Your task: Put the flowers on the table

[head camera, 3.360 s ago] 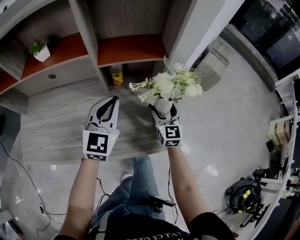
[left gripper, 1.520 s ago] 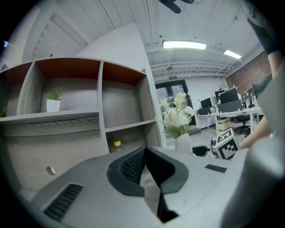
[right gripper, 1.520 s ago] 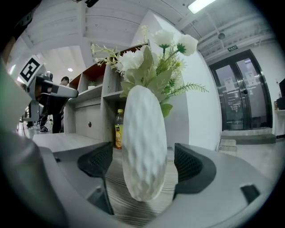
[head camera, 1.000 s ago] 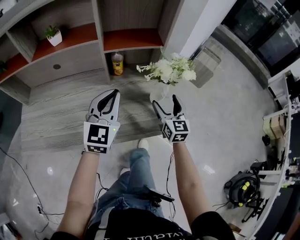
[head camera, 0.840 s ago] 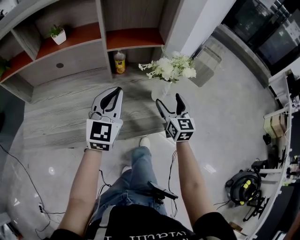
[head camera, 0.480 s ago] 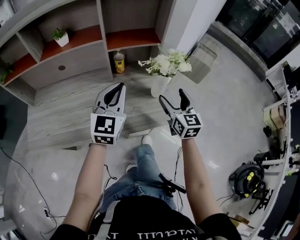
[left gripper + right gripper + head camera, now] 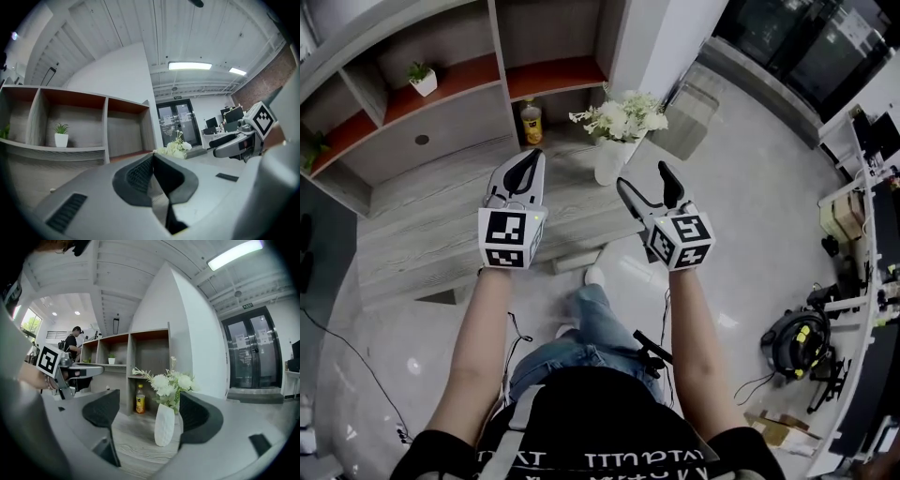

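Observation:
A white vase (image 7: pixel 607 161) of white flowers (image 7: pixel 619 116) stands upright on the grey wooden table (image 7: pixel 441 216), near its right end. In the right gripper view the vase (image 7: pixel 164 424) stands on the tabletop beyond the jaws, free of them. My right gripper (image 7: pixel 646 184) is open and empty, held just short of the table's near right edge. To the left, my left gripper (image 7: pixel 523 165) hovers over the table with its jaws pressed together on nothing. The flowers (image 7: pixel 176 147) show small and far in the left gripper view.
A yellow bottle (image 7: pixel 531 123) stands in the shelf recess behind the vase. A small potted plant (image 7: pixel 421 79) sits on the red-topped shelf at left. A person (image 7: pixel 72 346) stands far off. Cables, a yellow-black machine (image 7: pixel 794 349) and the glossy floor lie to the right.
The right gripper, earlier shut on the vase, has let it go and drawn back towards me. The vase now stands alone on the table. The left gripper stays shut.

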The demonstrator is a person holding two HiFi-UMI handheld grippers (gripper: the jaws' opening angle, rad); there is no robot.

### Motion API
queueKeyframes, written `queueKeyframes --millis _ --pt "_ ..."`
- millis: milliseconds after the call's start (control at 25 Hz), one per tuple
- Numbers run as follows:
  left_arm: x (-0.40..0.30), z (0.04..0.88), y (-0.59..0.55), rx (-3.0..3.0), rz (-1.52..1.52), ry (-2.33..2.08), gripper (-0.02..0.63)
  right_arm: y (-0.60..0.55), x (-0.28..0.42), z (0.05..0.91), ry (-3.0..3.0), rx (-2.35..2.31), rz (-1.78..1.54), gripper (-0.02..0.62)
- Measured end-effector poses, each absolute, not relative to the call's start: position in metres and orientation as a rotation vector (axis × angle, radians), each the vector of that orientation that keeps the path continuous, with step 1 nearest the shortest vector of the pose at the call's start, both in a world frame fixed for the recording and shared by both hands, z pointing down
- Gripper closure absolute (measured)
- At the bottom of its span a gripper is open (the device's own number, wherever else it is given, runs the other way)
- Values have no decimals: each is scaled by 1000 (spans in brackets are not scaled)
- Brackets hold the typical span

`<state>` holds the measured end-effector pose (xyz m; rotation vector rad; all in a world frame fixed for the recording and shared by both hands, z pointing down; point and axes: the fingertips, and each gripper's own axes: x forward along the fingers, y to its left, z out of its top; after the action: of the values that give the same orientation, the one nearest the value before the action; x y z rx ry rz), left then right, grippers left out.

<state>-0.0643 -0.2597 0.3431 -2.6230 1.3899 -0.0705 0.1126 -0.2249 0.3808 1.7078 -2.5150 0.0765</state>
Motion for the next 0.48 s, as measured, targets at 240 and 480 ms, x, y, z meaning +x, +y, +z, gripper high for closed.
queueKeyframes --millis 240,480 --pt "-57 326 -259 -2622 -42 1369 595 -205 115 355 -2519 1751 31 186" --pt "-50 311 -257 -2602 -13 1374 595 -194 131 334 -2447 1819 -61 332"
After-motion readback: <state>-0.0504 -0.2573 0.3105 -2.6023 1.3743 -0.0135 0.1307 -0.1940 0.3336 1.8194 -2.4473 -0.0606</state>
